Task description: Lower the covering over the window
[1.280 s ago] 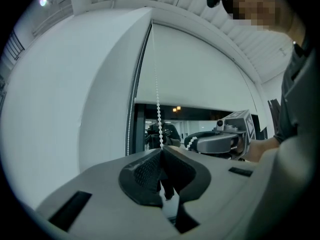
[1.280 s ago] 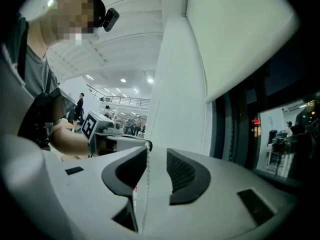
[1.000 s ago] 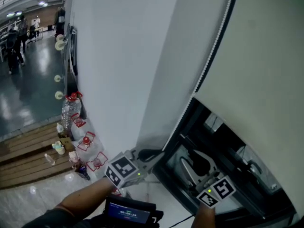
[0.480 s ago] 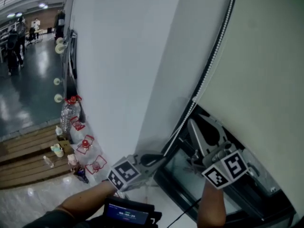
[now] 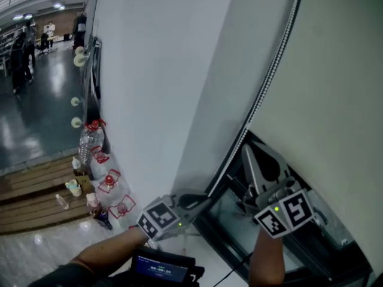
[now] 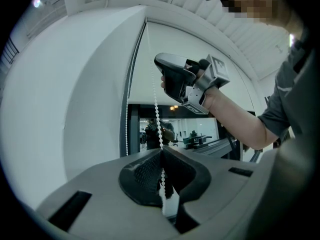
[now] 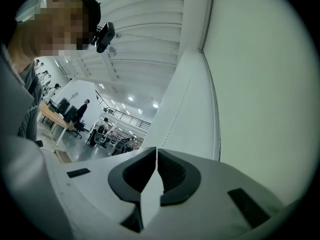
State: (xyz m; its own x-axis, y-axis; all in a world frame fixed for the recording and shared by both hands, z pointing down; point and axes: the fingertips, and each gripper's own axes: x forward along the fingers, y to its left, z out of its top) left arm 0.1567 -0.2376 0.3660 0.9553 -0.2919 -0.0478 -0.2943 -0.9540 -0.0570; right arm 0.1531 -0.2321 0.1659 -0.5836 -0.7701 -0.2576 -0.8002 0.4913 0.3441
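bead chain's [image 5: 263, 88] top beyond the upper edge

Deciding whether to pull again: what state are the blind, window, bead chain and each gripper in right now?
blind: partly lowered
window: lower strip uncovered
bead chain: taut, running up from the left jaws
left gripper: jaws shut on the bead chain
right gripper: jaws have just been closing, now together, nothing seen between them

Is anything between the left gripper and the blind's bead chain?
Nothing visible. The left gripper has its jaws shut on the chain, and nothing else sits between them.
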